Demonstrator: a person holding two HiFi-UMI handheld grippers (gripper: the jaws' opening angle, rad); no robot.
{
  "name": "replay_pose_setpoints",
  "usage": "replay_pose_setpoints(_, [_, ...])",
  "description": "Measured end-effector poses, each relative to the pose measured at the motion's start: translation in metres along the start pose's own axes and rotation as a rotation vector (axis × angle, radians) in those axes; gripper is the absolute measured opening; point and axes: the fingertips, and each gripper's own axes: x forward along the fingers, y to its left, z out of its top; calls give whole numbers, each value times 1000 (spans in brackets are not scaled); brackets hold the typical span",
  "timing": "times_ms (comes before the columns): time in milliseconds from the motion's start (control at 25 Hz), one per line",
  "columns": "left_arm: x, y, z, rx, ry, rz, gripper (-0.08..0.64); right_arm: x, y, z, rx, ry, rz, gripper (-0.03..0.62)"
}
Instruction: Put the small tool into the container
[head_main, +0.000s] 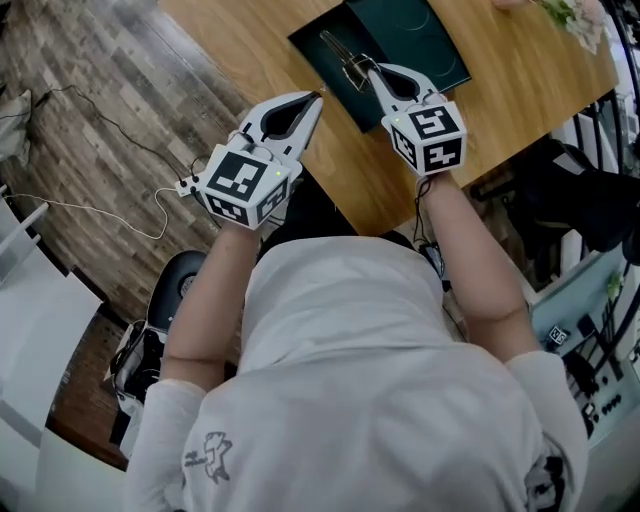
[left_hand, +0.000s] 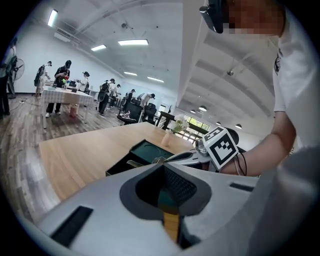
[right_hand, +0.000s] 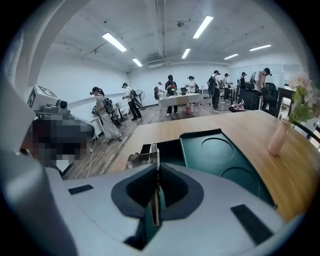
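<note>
Two grippers showed in the head view. The left gripper (head_main: 317, 98) was closed and empty above the table's (head_main: 500, 90) near edge. The right gripper (head_main: 367, 68) pinched the tool (head_main: 345, 58) over the container's (head_main: 410, 25) near-left part.

In the left gripper view, the jaws met with nothing between them.

In the right gripper view, the jaws clamped the thin metal tool edge-on. This looked like the placing step; next it likely needed lowering inside and releasing.

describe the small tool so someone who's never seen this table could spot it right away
On the wooden table sits a dark green container with round recesses on one side. At its black compartment, the right hand-held gripper is shut on the small tool. It is the only shiny, thin metal piece on the table.
</note>
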Motion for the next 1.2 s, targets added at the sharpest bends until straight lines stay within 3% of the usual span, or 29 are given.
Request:
replay_pose_setpoints(200, [12,8,-6,-18,19,-14,5,25,-7,-14,5,64,-31,15])
replay_pose_setpoints(640, [16,14,-18,-48,45,-7,5,43,-3,-30,-89,195,-109,20])
replay_pose_setpoints(960, [6,11,-24,-62,44,9,6,42,11,-45,-112,326,-24,163])
replay_pose_setpoints(1200, [-4,4,-25,-59,34,14,5,32,19,-47,-155,359,-6,195])
